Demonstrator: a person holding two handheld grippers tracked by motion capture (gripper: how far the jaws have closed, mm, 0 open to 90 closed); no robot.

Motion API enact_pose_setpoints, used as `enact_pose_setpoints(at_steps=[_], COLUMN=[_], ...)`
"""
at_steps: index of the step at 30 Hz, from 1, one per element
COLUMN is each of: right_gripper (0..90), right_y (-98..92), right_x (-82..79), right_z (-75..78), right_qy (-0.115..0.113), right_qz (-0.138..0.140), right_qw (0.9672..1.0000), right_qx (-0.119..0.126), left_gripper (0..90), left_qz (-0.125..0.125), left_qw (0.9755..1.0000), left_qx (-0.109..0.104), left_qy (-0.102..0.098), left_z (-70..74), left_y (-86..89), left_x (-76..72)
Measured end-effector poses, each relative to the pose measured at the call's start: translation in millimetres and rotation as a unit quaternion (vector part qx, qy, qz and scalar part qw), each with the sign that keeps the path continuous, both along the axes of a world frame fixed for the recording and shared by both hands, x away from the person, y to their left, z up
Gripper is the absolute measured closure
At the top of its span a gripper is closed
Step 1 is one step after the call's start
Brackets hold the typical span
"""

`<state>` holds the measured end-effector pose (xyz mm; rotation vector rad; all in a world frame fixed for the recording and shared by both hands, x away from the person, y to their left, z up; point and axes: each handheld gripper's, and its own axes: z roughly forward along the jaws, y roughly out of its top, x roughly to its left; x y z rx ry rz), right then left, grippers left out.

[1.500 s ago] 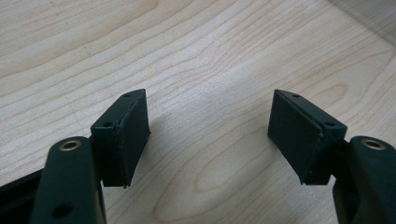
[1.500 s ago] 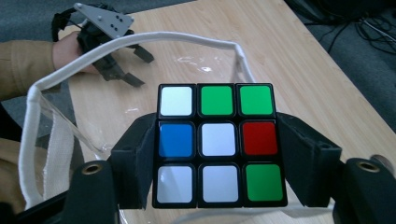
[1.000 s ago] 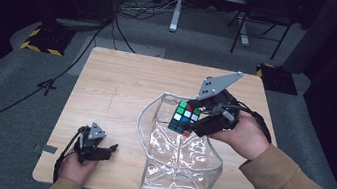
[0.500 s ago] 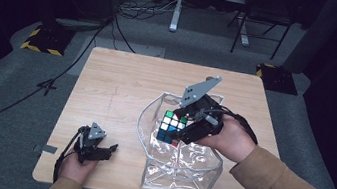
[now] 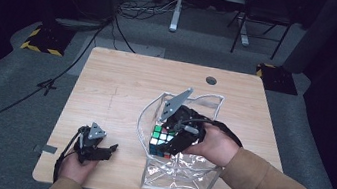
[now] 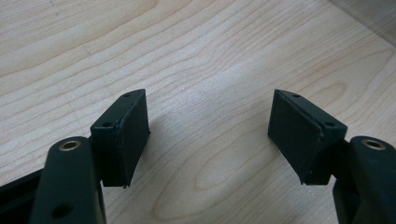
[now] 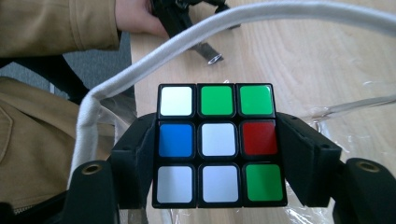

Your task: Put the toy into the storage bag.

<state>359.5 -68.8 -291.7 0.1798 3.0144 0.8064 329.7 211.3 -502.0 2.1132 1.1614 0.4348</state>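
Light falls from above on the pale wooden table point(image 5: 122, 87) while the surrounding room sinks into near black (the high view looks soft, perhaps slightly blurred), gripper views sharper with soft shadows.

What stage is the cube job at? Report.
Done: the right claw has the cube gripped and over the clear bag's open mouth. In hand: putting it inside. Left: release it in the bag and pull out. The left claw rests open on the table.
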Motion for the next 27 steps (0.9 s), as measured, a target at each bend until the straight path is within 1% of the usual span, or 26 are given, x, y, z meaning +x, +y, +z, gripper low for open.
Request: enact_pose_setpoints(at_steps=[1, 3, 4, 5, 7, 9, 10, 11, 13, 15, 17, 20, 22, 23, 27], right_gripper=[34.2, 34.1, 34.1, 34.1, 34.1, 34.1, 34.1, 34.1, 34.1, 34.1, 34.1, 34.1, 34.1, 34.1, 34.1], right_y=[2.0, 7.3, 7.3, 10.6, 11.8, 16.0, 16.0, 17.7, 18.4, 19.6, 21.9, 23.5, 24.8, 25.5, 26.4], right_x=[-0.1, -0.6, -0.6, -0.7, -0.4, -1.4, -1.4, -1.0, -1.1, -0.3, -1.0, -1.6, -2.0, -0.9, -0.1], right_z=[-2.4, -9.7, -9.7, -15.2, -17.4, -24.0, -24.0, -26.4, -27.9, -30.6, -34.3, -37.0, -39.9, -43.4, -49.3], right_qy=[0.002, 0.015, 0.015, 0.021, 0.021, 0.027, 0.027, 0.029, 0.032, 0.034, 0.036, 0.037, 0.042, 0.045, 0.051], right_qz=[0.001, -0.003, -0.003, -0.002, 0.001, -0.001, -0.001, -0.001, -0.003, -0.003, -0.003, -0.002, -0.006, -0.005, -0.007], right_qw=[1.0, 0.9995, 0.9995, 0.9989, 0.9988, 0.9977, 0.9977, 0.9971, 0.9968, 0.9962, 0.995, 0.9943, 0.9931, 0.9919, 0.9908], right_qx=[-0.006, -0.027, -0.027, -0.041, -0.044, -0.062, -0.062, -0.071, -0.073, -0.08, -0.093, -0.1, -0.11, -0.119, -0.125], left_gripper=[29.5, 29.5, 29.5, 29.4, 29.4, 29.4, 29.4, 29.5, 29.4, 29.5, 29.4, 29.4, 29.4, 29.5, 29.4], left_qz=[0.0, 0.0, 0.0, 0.0, 0.0, 0.0, 0.0, 0.0, 0.0, 0.0, 0.0, 0.0, 0.0, 0.0, 0.0], left_qw=[1.0, 1.0, 1.0, 1.0, 1.0, 1.0, 1.0, 1.0, 1.0, 1.0, 1.0, 1.0, 1.0, 1.0, 1.0], left_qx=[0.0, 0.0, 0.0, 0.001, 0.001, 0.001, 0.001, 0.001, 0.001, 0.001, 0.001, 0.001, 0.001, 0.001, 0.001], left_qy=[0.0, 0.0, 0.0, -0.001, 0.0, 0.0, 0.0, 0.0, 0.0, 0.0, 0.0, 0.0, 0.0, 0.0, -0.001], left_z=[0.0, 0.0, 0.0, 0.1, 0.0, 0.0, 0.0, 0.0, 0.0, 0.1, 0.1, 0.0, 0.0, 0.1, 0.0], left_y=[0.0, 0.0, 0.0, 0.1, 0.1, 0.1, 0.1, 0.1, 0.1, 0.1, 0.1, 0.1, 0.1, 0.1, 0.1], left_x=[0.0, 0.0, 0.0, 0.1, 0.1, 0.1, 0.1, 0.1, 0.1, 0.1, 0.1, 0.1, 0.1, 0.1, 0.1])
